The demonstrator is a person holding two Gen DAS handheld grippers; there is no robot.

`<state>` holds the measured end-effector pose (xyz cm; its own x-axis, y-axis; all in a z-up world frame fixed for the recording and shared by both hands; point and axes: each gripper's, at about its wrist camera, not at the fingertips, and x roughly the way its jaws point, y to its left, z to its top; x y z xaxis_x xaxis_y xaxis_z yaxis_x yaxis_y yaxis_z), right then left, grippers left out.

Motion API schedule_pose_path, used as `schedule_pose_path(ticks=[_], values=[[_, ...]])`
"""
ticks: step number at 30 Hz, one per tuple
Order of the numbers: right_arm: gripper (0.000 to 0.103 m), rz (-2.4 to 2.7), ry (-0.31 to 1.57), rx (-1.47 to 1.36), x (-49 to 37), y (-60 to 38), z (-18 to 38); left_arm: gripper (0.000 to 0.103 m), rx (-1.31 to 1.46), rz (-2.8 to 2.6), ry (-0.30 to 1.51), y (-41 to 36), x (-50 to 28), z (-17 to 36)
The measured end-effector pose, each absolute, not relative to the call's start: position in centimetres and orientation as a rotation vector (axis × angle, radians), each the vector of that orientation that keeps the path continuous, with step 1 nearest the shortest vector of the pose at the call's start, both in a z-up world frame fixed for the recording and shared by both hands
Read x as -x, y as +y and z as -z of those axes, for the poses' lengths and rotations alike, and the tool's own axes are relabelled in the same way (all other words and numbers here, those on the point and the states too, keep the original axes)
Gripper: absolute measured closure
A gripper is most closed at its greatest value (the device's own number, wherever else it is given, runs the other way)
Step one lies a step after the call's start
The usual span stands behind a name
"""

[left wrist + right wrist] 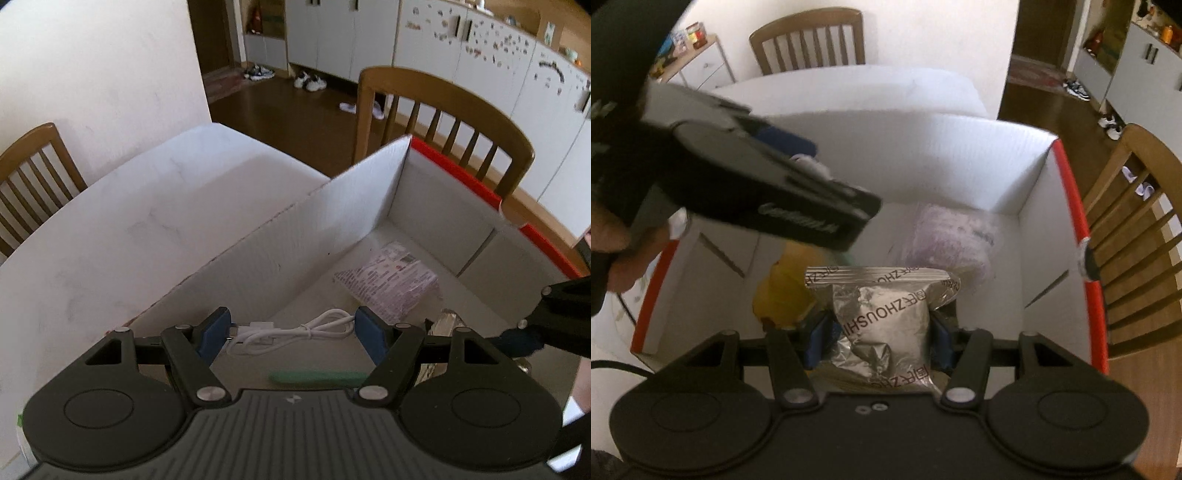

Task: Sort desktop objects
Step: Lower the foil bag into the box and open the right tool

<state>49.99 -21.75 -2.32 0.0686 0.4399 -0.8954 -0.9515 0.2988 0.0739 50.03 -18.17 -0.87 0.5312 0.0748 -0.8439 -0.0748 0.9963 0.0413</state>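
A white cardboard box with red rims (347, 206) (1004, 162) stands on the white table. In the left wrist view my left gripper (293, 334) is open over the box, above a coiled white cable (295, 332) and a green item (317, 377); a purple printed packet (388, 280) (945, 236) lies deeper in. In the right wrist view my right gripper (879, 341) is shut on a silver foil packet (882, 321) inside the box, beside a yellow object (783, 291). The left gripper body (764, 192) crosses above, blurred.
The white table (122, 221) stretches left of the box. Wooden chairs stand at the far side (436, 122) and the left end (33, 177); one also shows beside the box in the right wrist view (1137, 236). Cabinets and shoes lie beyond.
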Motion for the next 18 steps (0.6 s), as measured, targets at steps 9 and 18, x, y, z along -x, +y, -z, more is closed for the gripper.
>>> schedule_pose_path(ticks=[9, 18], values=[[0.047, -1.212, 1.023, 0.687, -49.4, -21.4, 3.3, 0.029, -0.055, -0.085, 1.101, -19.1, -52.0, 2.7], [0.047, -1.211, 1.043, 0.686, -50.0, -21.2, 4.0, 0.029, -0.023, -0.102, 1.165, -18.5, -52.7, 3.9]])
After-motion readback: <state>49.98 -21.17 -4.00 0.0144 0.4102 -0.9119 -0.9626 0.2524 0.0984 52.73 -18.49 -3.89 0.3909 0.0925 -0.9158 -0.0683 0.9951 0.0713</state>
